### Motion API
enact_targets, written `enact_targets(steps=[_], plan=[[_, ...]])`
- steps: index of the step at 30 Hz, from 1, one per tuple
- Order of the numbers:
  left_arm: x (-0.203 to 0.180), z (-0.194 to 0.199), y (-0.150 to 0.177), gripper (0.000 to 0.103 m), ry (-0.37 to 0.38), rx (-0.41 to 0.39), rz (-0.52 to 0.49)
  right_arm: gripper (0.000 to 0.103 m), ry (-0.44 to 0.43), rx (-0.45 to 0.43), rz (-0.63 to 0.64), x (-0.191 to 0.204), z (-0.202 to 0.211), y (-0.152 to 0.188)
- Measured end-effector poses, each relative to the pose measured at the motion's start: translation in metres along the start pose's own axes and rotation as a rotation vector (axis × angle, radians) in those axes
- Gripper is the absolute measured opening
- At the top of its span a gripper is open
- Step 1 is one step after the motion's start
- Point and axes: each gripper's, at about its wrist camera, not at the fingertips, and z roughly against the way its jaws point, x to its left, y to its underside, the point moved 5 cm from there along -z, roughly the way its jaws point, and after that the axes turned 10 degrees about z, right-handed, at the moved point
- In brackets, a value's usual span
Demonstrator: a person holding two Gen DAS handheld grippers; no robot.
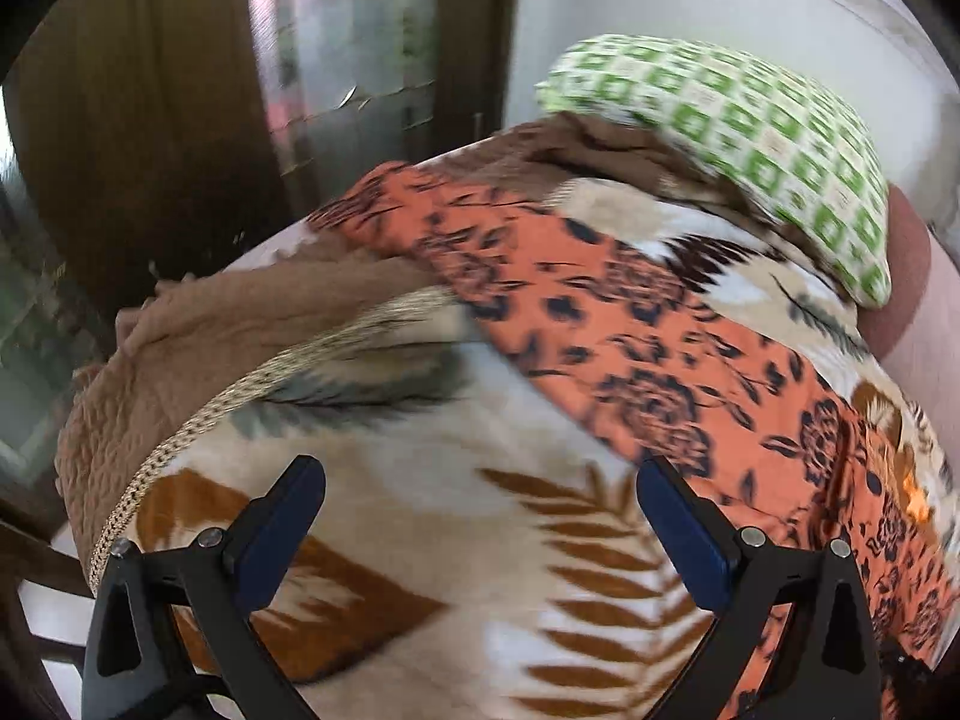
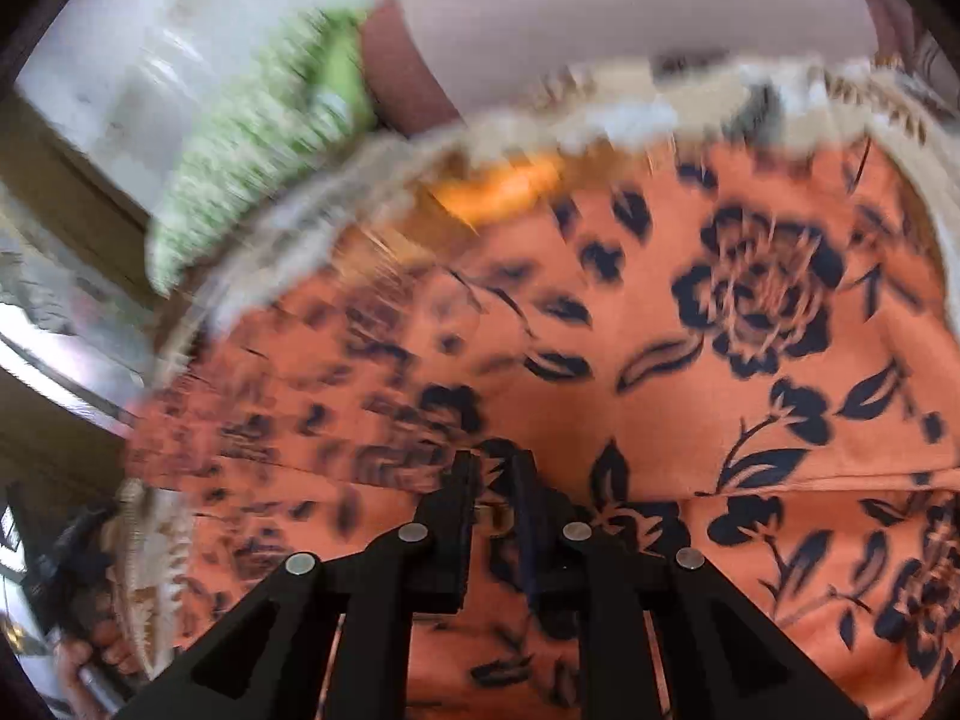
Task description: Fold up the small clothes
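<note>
Left gripper (image 1: pixel 480 504): jaws stand wide apart with nothing between them. It hovers above the blanket (image 1: pixel 420 540), a cream plush cover printed with brown fern leaves, and points down at a bare stretch of it. No contact with any cloth is visible.

Right gripper (image 2: pixel 495 480): jaws are nearly closed, with only a narrow gap between them. A fold of the orange garment (image 2: pixel 630 330) sits in that gap and appears pinched; the exact edge of the grip is hidden by the fingers (image 2: pixel 459 516).

Garment: orange cloth with a dark floral print. In the left wrist view it lies as a long band across the blanket (image 1: pixel 630 360), running from the upper middle toward the lower right, just beside the left gripper's right finger. In the right wrist view it fills most of the frame, with a seam or fold line running across the lower right.

Surroundings: a green-and-white checked pillow (image 1: pixel 750 138) rests at the far end of the blanket. A tan textured cover (image 1: pixel 198 330) lies under the blanket's braided edge at the left. A white wall (image 1: pixel 690 12) and a dark wooden door frame (image 1: pixel 150 120) stand behind.

Both views are motion-blurred, the right wrist view heavily along its left side. A hand (image 2: pixel 90 654) holding a dark handle shows at the lower left of that view.
</note>
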Motion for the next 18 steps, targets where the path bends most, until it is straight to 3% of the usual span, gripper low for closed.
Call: enact_targets(steps=[2, 7, 10, 14, 18], plan=[[0.019, -0.004, -0.011, 0.103, 0.0, 0.02, 0.026, 0.014, -0.007, 0.002, -0.002, 0.001, 0.009, -0.007], [0.058, -0.007, -0.071, 0.103, 0.08, 0.066, 0.116, 0.014, -0.118, -0.134, 0.01, 0.012, 0.04, -0.017], [0.067, -0.016, -0.104, 0.103, 0.201, 0.141, 0.218, 0.014, -0.173, -0.144, -0.022, 0.017, 0.047, -0.014], [0.056, -0.039, -0.111, 0.103, 0.362, 0.307, 0.32, 0.014, -0.187, -0.136, -0.007, 0.027, 0.041, -0.012], [0.042, -0.059, -0.109, 0.103, 0.437, 0.35, 0.374, 0.014, -0.189, -0.144, 0.011, 0.03, 0.044, -0.011]])
